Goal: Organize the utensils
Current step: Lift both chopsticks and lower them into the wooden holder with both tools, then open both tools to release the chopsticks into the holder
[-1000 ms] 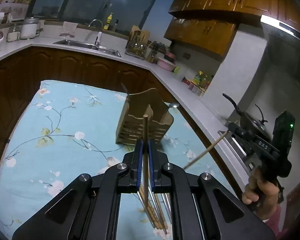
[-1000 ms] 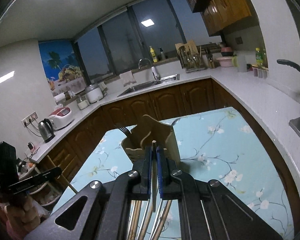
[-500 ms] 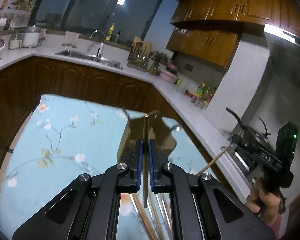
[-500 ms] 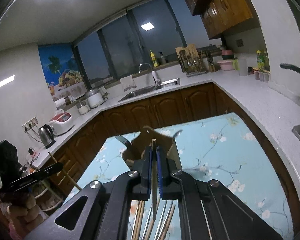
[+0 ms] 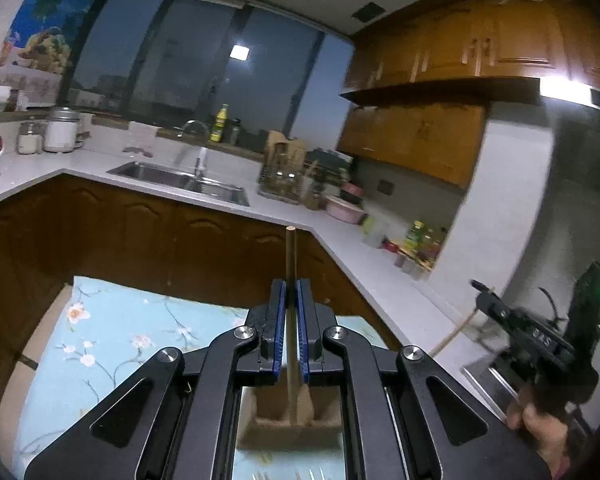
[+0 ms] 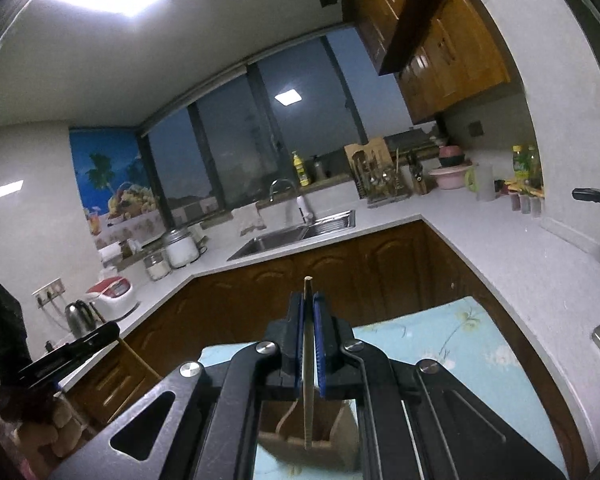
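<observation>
My left gripper (image 5: pixel 291 286) is shut on a wooden chopstick (image 5: pixel 291 256) that stands up between the blue pads and runs down toward the wooden utensil holder (image 5: pixel 292 428) seen below the jaws. My right gripper (image 6: pixel 309 298) is shut on another wooden chopstick (image 6: pixel 307 320), its lower end over the same wooden holder (image 6: pixel 300 436). The right gripper also shows at the right edge of the left wrist view (image 5: pixel 484 294), with its chopstick sticking out. Fork tines (image 5: pixel 312 474) lie on the cloth at the bottom.
The holder stands on a table with a light blue flowered cloth (image 5: pixel 112 340). Dark wooden cabinets and a white L-shaped counter (image 5: pixel 340 232) with a sink (image 5: pixel 180 178) surround it. A stove with a pan handle (image 6: pixel 596 198) is at the right.
Both grippers have tilted up and moved in over the holder, which has slid from ahead of the jaws to below them. Both stay shut on their chopsticks.
</observation>
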The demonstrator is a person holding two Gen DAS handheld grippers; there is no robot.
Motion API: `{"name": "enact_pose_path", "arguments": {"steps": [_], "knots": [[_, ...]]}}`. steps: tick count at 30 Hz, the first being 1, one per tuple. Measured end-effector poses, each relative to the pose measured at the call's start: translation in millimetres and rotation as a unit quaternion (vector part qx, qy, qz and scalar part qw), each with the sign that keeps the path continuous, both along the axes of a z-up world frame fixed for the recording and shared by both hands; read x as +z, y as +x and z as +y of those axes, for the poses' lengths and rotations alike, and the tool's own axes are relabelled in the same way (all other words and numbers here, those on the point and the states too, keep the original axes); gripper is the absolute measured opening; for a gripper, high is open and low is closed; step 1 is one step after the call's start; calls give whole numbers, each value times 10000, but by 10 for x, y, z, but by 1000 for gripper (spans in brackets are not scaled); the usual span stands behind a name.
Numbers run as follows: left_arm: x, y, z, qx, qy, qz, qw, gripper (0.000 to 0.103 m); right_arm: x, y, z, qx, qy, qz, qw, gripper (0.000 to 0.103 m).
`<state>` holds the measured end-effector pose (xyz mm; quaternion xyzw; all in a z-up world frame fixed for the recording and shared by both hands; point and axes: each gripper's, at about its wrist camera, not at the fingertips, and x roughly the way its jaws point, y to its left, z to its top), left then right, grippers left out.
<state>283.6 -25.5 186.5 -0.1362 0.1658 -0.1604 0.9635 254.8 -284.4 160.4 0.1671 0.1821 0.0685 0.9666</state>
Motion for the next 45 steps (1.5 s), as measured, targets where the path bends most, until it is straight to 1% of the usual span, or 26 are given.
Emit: {"name": "enact_pose_path", "arguments": {"steps": [3,5,11,16,19,21,23,32,34,35,38,39,40,41,42,44,45], "knots": [[-119,200,-28,148,-16,56,9999,5,-155,188,-9,-72,-25,101,9999,5],[-266,316,-46,216,-59,143,9996,5,-308,277,-7,-103,-37,202,9997,5],[-715,472,-115,319,-94,427,9985,5,-757,345,21,-137,85,468,9988,5],[-994,525,-131,367,-58,628,9973,5,-977,368,34,-129,160,627,9978,5],[-1096,557,-151,323,-26,772,9965,5,-1039,399,79,-53,119,769,9970,5],[-1130,553,-177,274,-6,808,9964,5,-1044,395,104,-76,36,761,9971,5],[-1154,561,-197,226,40,847,9961,6,-1031,406,84,-56,82,803,9967,6],[-1125,578,-227,202,138,903,9956,6,-1010,430,127,-51,57,872,9962,6],[-1116,580,-228,176,149,922,9955,6,-1009,444,137,-44,66,900,9959,7],[-1109,582,-224,144,134,950,9953,6,-1010,453,137,-8,98,927,9956,10],[-1065,550,-188,90,61,980,9951,7,-984,421,127,49,194,921,9956,13],[-1050,525,-183,95,57,972,9952,8,-971,404,112,45,219,894,9957,19],[-1027,489,-172,79,42,960,9953,9,-946,363,93,36,268,833,9962,34],[-1007,454,-156,59,14,949,9955,16,-916,316,66,21,325,752,9966,42],[-984,402,-134,48,-23,931,9956,30,-879,253,49,-22,355,654,9972,53],[-931,255,-81,132,-68,824,9965,46,-794,126,22,-64,384,472,9981,59],[-917,206,-67,161,-63,790,9967,52,-758,60,6,-58,428,398,9983,70]]}}
